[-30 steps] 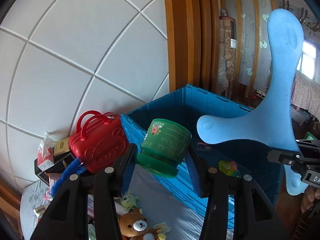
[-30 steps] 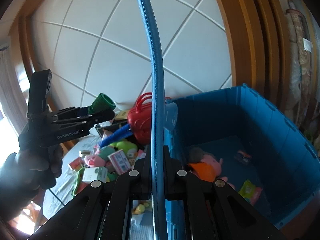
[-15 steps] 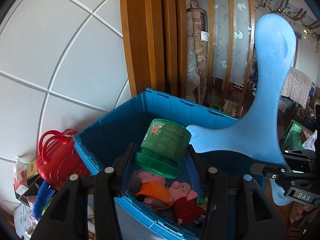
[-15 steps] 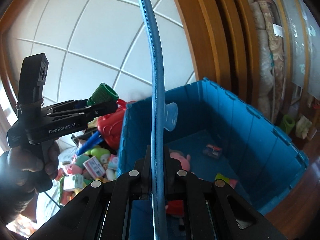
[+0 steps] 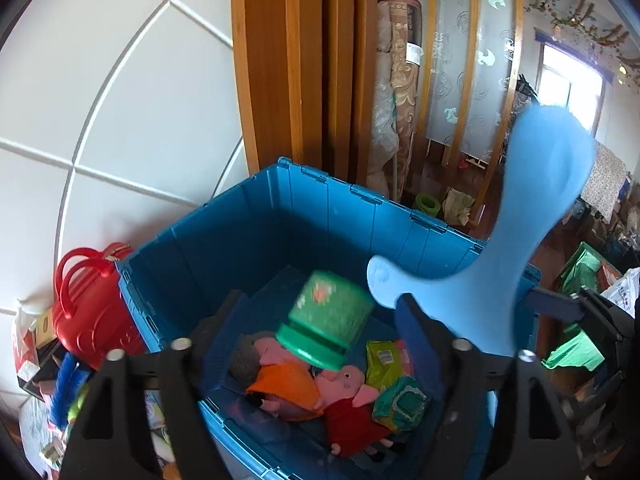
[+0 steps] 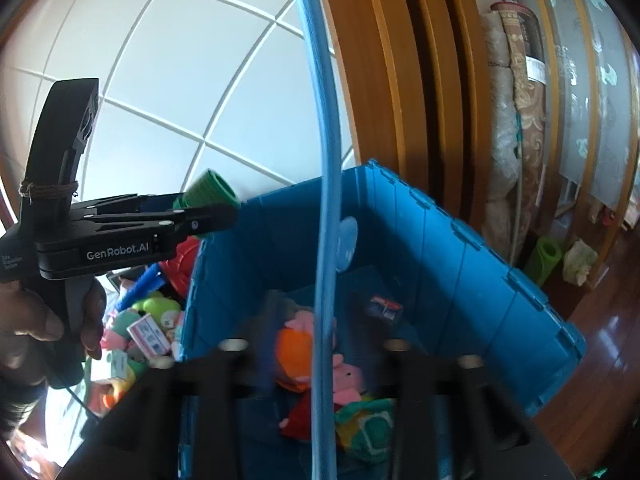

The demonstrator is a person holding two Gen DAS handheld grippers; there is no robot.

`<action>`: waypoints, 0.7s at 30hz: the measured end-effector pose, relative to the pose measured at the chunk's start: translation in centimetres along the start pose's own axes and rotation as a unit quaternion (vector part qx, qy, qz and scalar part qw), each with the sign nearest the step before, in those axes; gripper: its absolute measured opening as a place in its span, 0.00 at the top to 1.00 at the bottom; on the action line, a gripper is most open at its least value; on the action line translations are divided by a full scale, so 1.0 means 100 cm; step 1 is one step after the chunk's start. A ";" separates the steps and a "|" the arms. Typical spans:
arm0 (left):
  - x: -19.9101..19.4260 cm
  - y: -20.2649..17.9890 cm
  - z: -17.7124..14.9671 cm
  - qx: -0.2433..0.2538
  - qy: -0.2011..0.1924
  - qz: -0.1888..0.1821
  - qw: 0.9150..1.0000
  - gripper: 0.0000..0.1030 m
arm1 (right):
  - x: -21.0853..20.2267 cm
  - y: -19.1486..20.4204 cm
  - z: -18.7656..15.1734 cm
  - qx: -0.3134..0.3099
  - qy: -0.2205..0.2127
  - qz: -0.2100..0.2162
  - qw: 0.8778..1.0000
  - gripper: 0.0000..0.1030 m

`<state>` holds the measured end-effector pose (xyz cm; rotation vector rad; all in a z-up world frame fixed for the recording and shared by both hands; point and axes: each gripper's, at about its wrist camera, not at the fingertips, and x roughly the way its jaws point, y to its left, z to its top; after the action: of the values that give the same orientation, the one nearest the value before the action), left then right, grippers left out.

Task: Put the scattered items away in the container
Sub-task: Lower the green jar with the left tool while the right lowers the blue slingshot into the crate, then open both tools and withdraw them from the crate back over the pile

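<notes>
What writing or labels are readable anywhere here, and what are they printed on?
"GenRobot.AI": on the side of the left hand-held gripper, seen from the right wrist view.
Small print at that gripper's rear: too blurred to read.
Green jar label and the boxes beside the blue crate: unreadable.

Both claws wide apart

Bright daylight from window – fisheye-warped edges – green cup motion-blurred.

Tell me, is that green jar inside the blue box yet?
Not yet. The green jar is in mid-air above the blue box, blurred between open gripper fingers.
</notes>
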<state>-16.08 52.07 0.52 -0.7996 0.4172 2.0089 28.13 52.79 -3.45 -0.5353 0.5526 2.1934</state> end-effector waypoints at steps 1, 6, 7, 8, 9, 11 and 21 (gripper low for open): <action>-0.001 0.004 -0.002 -0.008 0.002 0.002 1.000 0.16 | 0.001 -0.001 0.000 0.001 -0.003 0.003 1.000 0.00; -0.004 0.021 -0.019 -0.022 0.010 0.020 0.999 0.16 | 0.010 -0.002 -0.005 0.016 0.003 0.015 1.000 0.00; -0.006 0.024 -0.022 -0.022 0.011 0.023 0.999 0.16 | 0.011 -0.002 -0.007 0.020 0.006 0.017 1.000 0.00; -0.007 0.026 -0.026 -0.022 0.012 0.026 0.999 0.16 | 0.013 -0.002 -0.008 0.022 0.008 0.020 1.000 0.00; -0.010 0.029 -0.029 -0.023 0.012 0.027 0.999 0.16 | 0.014 -0.001 -0.009 0.022 0.011 0.023 0.999 0.00; -0.015 0.033 -0.036 -0.025 0.010 0.029 0.999 0.16 | 0.015 0.002 -0.011 0.018 0.013 0.026 0.999 0.00; -0.048 0.058 -0.079 -0.044 0.006 0.052 0.998 0.16 | 0.000 0.052 -0.023 -0.013 0.014 0.063 0.998 0.00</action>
<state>-16.21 41.51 -2.08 -0.8593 0.3865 2.1334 24.51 48.53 -4.23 -0.5595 0.5888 2.3182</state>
